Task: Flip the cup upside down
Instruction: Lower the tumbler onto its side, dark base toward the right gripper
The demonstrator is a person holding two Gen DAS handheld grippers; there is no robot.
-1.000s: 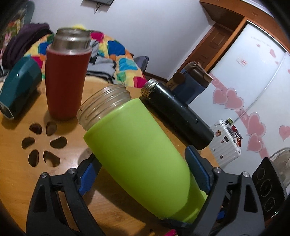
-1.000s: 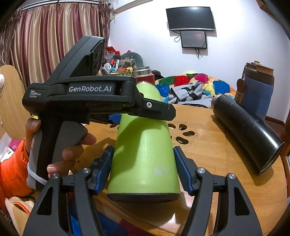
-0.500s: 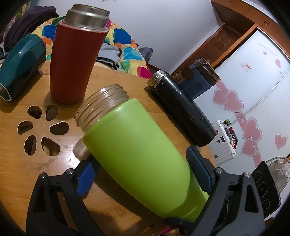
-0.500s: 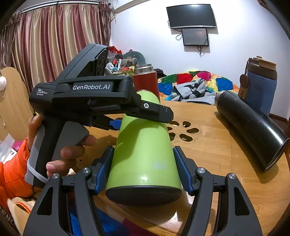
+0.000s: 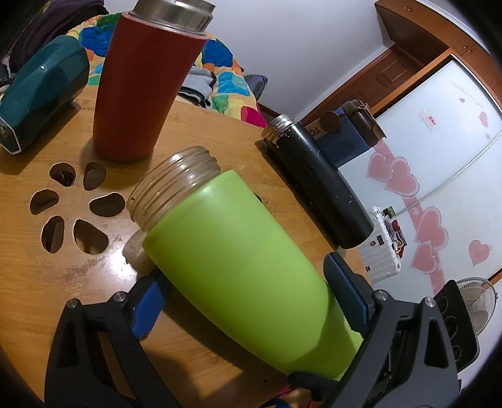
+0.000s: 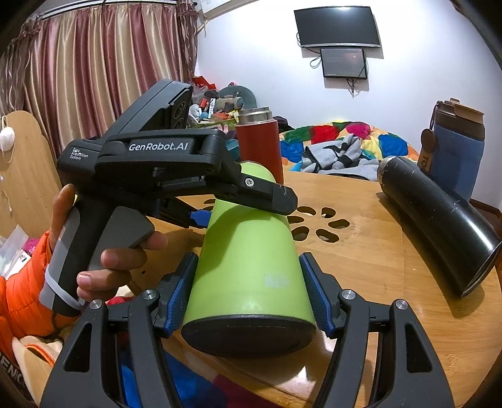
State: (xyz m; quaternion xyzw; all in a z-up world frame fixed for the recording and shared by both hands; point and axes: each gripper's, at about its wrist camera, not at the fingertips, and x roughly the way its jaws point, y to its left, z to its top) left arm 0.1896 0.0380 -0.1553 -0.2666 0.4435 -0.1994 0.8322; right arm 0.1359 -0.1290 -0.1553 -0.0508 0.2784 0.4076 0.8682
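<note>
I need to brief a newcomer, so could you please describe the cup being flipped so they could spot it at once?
On the round wooden table with the flower-shaped cutouts, look between the upright red flask and the black flask lying on its side. The lime-green cup is tilted there, the only green one, with a clear threaded neck.

The green cup (image 5: 238, 257) has a smooth, matt coat, a clear ridged plastic neck (image 5: 175, 185) and a matt black base (image 6: 248, 337). The red flask (image 5: 141, 81) looks matt, with a brushed metal rim (image 5: 175, 12). The black bottle (image 6: 439, 219) is glossy, chipped near its metal mouth (image 5: 277, 127). The table (image 5: 40, 282) is varnished wood, scuffed beside its cut-out holes. Both grippers, left (image 5: 251, 301) and right (image 6: 248, 292), are matt black plastic with ribbed blue pads (image 6: 317, 298). The blanket (image 6: 332, 131) is cloth.
</note>
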